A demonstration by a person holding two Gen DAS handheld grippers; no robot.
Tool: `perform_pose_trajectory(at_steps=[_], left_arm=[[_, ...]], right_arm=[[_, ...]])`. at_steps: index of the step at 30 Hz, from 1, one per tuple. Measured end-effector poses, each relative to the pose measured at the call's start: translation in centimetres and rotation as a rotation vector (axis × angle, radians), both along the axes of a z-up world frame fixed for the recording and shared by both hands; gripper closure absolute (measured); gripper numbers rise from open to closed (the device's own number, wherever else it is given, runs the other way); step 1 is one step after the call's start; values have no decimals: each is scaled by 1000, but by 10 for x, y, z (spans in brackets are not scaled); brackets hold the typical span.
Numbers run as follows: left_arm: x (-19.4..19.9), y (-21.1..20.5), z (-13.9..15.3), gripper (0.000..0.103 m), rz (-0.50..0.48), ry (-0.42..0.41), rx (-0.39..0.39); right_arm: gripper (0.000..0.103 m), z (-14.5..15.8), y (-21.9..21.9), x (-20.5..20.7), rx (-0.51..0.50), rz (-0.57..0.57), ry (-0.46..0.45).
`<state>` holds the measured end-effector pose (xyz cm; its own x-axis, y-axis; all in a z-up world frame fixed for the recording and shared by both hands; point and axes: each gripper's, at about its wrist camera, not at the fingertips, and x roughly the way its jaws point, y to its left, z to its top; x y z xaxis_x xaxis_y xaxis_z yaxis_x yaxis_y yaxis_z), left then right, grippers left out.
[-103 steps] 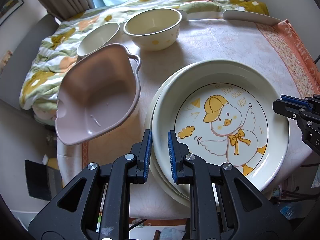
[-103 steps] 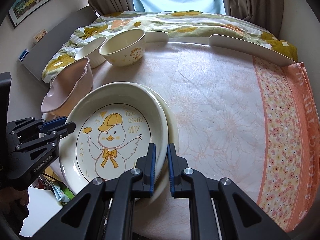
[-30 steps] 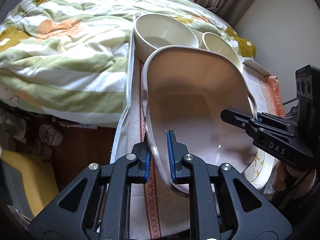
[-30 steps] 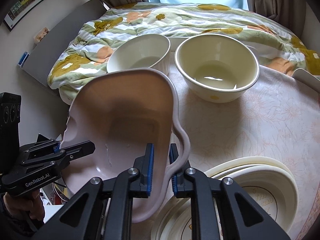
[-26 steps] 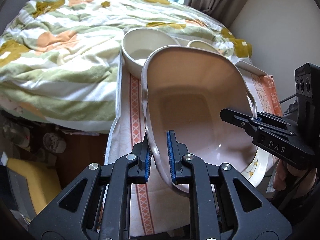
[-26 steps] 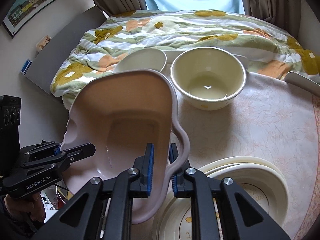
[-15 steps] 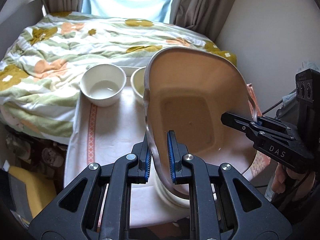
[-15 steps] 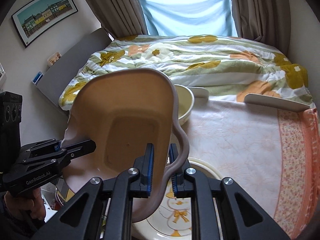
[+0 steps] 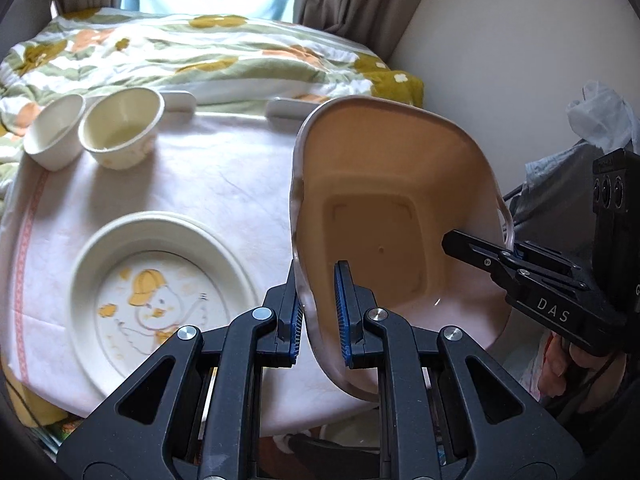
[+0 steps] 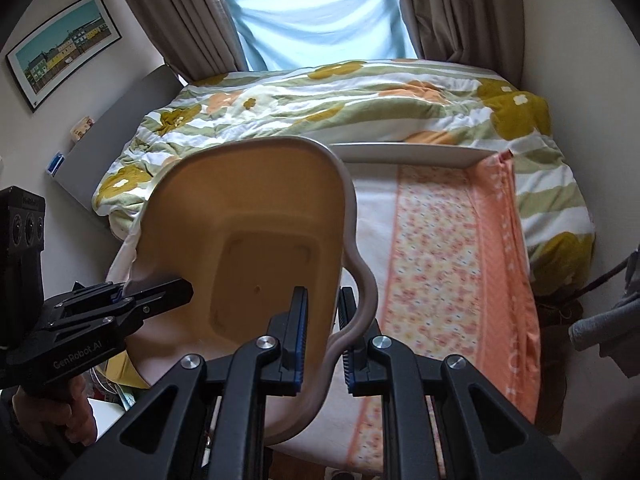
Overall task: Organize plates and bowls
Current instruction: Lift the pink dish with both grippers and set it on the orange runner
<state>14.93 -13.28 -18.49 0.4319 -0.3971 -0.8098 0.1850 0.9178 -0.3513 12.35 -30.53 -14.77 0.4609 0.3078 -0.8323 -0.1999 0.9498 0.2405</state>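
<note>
While both grippers clamp opposite edges of it, the pink basin [image 9: 400, 216] hangs tilted in the air above the table [image 9: 224, 184], its hollow turned toward the cameras. In the left wrist view, the left gripper [image 9: 320, 312] has its blue-padded jaws closed on the basin's near left rim, one pad inside the wall and one outside. The right gripper [image 9: 504, 256] enters that view from the right, pinching the far rim by the handle; fingers of the person's hand [image 9: 560, 368] wrap its grip below.

In the right wrist view, the right gripper [image 10: 322, 328] is closed on the basin's [image 10: 248, 248] wavy handle edge, and the left gripper [image 10: 120, 300] grips the opposite rim at lower left.

On the table, to the left of the basin in the left wrist view, lies a stack of cream plates [image 9: 160, 292]; the top one bears a duck drawing with a yellow cap. Farther back, near the table's far left corner, stand two bowls just beside each other: a small white bowl [image 9: 54, 136] and a larger cream bowl [image 9: 120, 132].

The tablecloth [image 10: 460, 264] shows a floral panel and an orange border on its right side. Beyond the table lies a bed with a flowered quilt [image 10: 340, 104], and behind it curtains [image 10: 188, 12] frame a window.
</note>
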Motion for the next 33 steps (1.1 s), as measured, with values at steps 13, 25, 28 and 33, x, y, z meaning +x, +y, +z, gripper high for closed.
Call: perform_pose_trajectory(at_steps=[13, 25, 28, 33], left_arm=[[22, -78, -82, 90, -71, 134, 64], [25, -94, -100, 90, -81, 145, 113], [25, -94, -99, 90, -81, 148, 120], [29, -94, -95, 73, -74, 141, 140]], right_arm=[[89, -92, -82, 8, 17, -75, 141], [89, -108, -98, 12, 44, -61, 137], [89, -107, -97, 12, 44, -56, 140], [89, -107, -95, 10, 36, -35, 138]])
